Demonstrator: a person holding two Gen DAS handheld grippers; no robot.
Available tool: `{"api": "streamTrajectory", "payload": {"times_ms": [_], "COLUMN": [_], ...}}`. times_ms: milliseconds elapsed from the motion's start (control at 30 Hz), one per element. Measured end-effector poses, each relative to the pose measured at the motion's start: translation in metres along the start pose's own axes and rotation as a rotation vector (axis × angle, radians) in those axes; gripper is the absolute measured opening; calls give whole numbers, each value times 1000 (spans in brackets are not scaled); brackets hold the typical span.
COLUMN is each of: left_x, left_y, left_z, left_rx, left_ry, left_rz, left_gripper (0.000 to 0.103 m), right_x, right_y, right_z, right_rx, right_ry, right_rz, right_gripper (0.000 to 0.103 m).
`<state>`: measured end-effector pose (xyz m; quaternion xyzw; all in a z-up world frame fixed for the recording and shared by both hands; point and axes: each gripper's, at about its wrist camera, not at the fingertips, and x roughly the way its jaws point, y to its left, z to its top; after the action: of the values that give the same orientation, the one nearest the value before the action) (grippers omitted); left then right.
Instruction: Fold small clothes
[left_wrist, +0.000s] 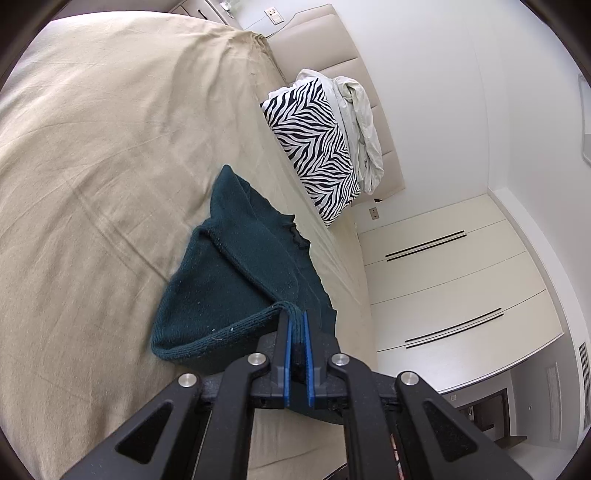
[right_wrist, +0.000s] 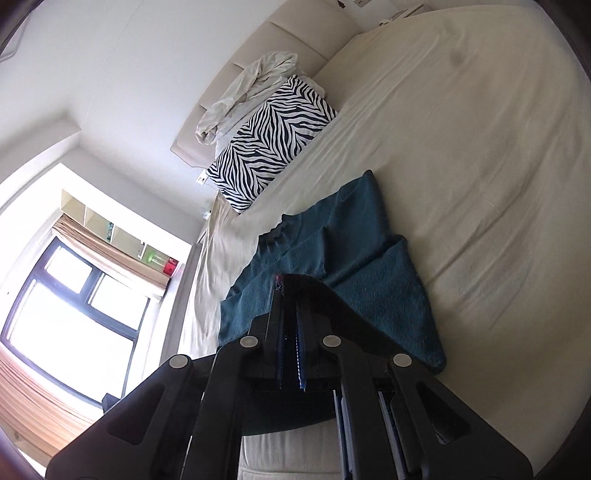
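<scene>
- The left hand-held gripper (left_wrist: 295, 325) is closed on the ribbed hem of a dark green sweater (left_wrist: 236, 280), pinching the edge between its blue pads and lifting that corner a little off the bed (left_wrist: 92, 166).
- The sweater lies near the bed's edge on the beige sheet, partly bunched: one sleeve already lies folded across the body, and the collar points toward the zebra pillow (left_wrist: 314, 147), which sits well apart at the headboard with a crumpled white sheet (left_wrist: 358, 122) behind it.
- The right hand-held gripper (right_wrist: 290, 295) has its jaws drawn together over the other lower corner of the sweater (right_wrist: 369, 277); it seems to grip the cloth, though its dark fingers hide the contact itself.
- Judging by this, the fold is partway: the sleeves look tucked in, and both bottom corners are held, ready to be carried up toward the collar.
- What remains is the lengthwise fold, then smoothing and setting the piece aside.
</scene>
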<state>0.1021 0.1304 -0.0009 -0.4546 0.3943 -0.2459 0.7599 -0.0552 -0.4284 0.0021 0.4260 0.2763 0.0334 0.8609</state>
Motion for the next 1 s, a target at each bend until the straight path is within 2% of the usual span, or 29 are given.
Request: {"api": "streamTrajectory", "payload": {"times_ms": [333,567,667,733,833,900,933,1000], "left_x": [66,131,163,185,203,202,199,192], "left_y": [-5,2,11,18,36,42,43,42], "left_z": [71,119,134,140,142,140,138,133], "left_rx": [-10,-2,10,34,31,31,38,54], "left_ry": [-21,-7,22,42,53,48,39,28], "left_rz": [18,68,102,157,222,230,234,243], "left_gripper": [6,6,6,7,8,28,32,51], "right_x": [75,155,186,203,226,241,248,261], "right_y": [9,0,-12,-20,-22,-15,-12,-8], "right_z": [74,114,127,132,130,121,116,103], "right_rx": [-53,-67,-49,-39,-91,-186,-247,-346], "right_ry": [-54,-54,-63,-60,-3,59,94,148], "right_rz": [-67,-161,-195,-215,-258,-307,-337,-393], "right_gripper": [4,4,4,4,5,6,8,18]}}
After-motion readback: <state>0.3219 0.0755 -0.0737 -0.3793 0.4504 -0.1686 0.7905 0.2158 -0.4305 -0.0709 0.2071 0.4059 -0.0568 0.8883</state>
